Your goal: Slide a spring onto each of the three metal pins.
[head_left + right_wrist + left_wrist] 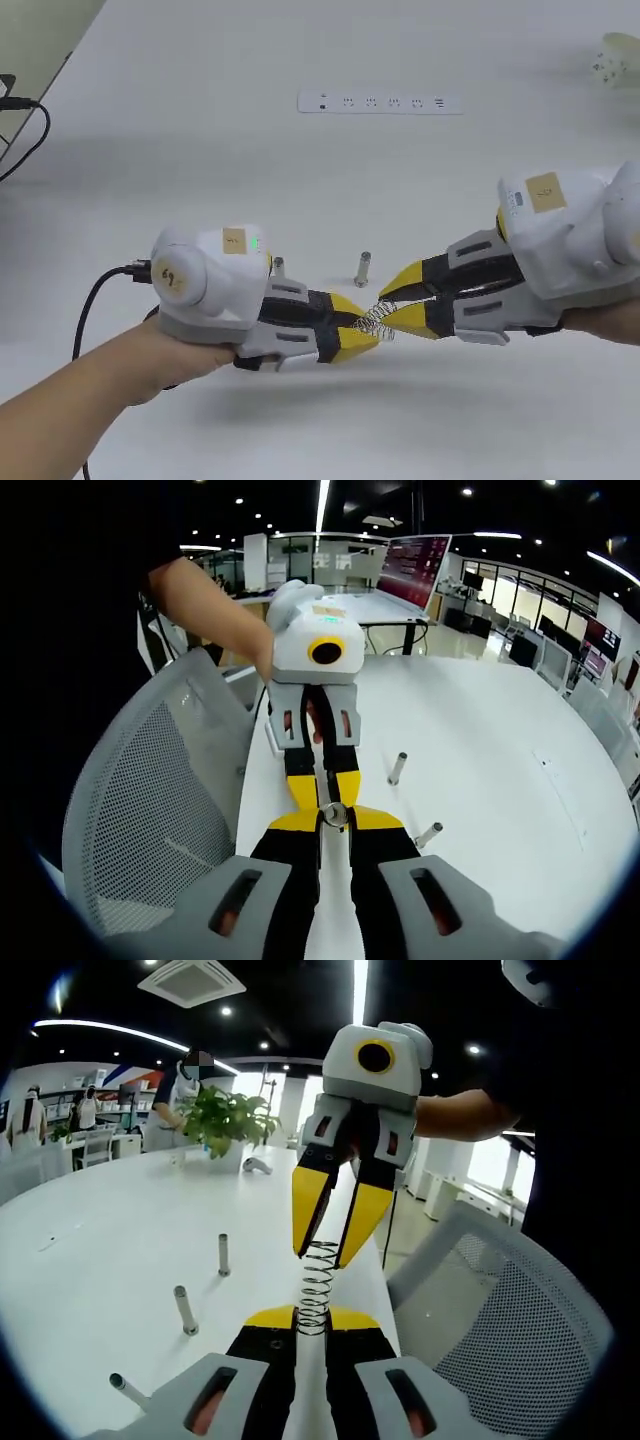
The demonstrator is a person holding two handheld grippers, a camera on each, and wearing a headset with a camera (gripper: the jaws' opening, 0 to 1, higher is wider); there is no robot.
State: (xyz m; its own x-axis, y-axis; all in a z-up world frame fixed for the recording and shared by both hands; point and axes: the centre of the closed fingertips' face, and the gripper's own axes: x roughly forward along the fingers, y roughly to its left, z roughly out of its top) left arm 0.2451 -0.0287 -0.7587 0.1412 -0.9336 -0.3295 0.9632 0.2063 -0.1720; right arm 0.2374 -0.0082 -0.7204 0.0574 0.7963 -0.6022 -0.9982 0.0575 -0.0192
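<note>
Thin silvery coiled-wire spring (pixel 317 1290), held in the air over the smooth white surface (pixel 300 180), not on any pin. Its near end is clamped in the left tongs (pixel 300 1322), which are pressed together on it. The right tongs (pixel 322 1256) have yellow wedge tips, slightly apart around the far end; can't tell if they pinch it. Three short grey metal cylinders sit on the surface nearby: first pin (pixel 223 1255), second pin (pixel 185 1310), third pin (pixel 124 1389).

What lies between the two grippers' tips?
A spring spans from the left gripper to the right gripper, clearest in the left gripper view.
</note>
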